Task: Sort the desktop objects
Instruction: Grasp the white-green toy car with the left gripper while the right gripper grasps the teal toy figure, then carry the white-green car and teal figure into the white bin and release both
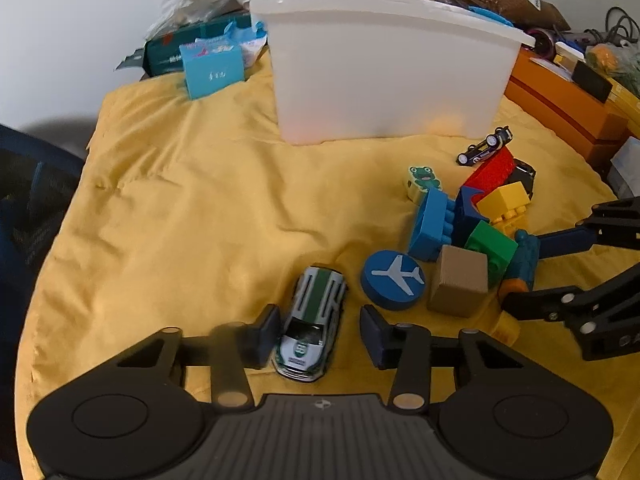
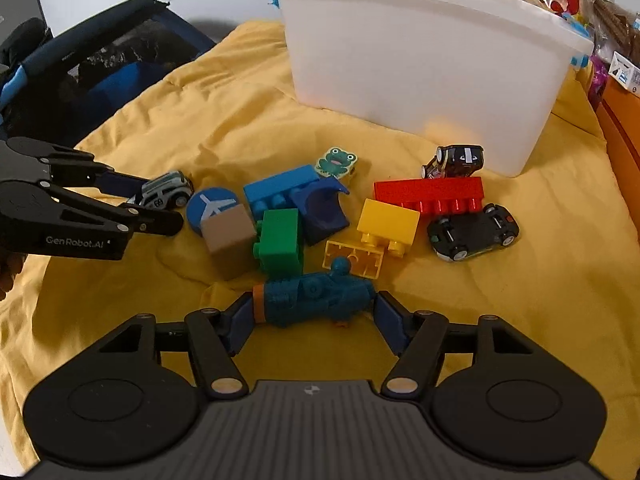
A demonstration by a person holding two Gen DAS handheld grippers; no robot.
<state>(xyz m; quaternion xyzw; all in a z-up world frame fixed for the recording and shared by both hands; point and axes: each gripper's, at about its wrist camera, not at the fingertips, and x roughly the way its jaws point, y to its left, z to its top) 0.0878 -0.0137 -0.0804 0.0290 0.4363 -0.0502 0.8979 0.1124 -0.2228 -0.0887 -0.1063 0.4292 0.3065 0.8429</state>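
Observation:
A white-and-green toy car (image 1: pixel 312 328) lies on the yellow cloth (image 1: pixel 180 200) between the fingers of my left gripper (image 1: pixel 316 320). Its left pad touches the car and its right pad stands a little off, so the jaws are open. In the right wrist view, my right gripper (image 2: pixel 315 300) is shut on a teal toy cannon (image 2: pixel 316 296), with a pad against each end. Behind the cannon lie a tan cube (image 2: pixel 230 236), a green brick (image 2: pixel 280 244), a blue aeroplane disc (image 2: pixel 212 204), and yellow (image 2: pixel 388 224) and red (image 2: pixel 432 196) bricks. A white bin (image 2: pixel 420 80) stands at the back.
Two dark toy cars (image 2: pixel 472 232) (image 2: pixel 456 160) and a frog tile (image 2: pixel 336 160) lie near the bin. Orange boxes (image 1: pixel 560 108) and clutter line the right edge. A blue box (image 1: pixel 212 68) and bags sit at the back left, a dark chair (image 2: pixel 100 60) to the left.

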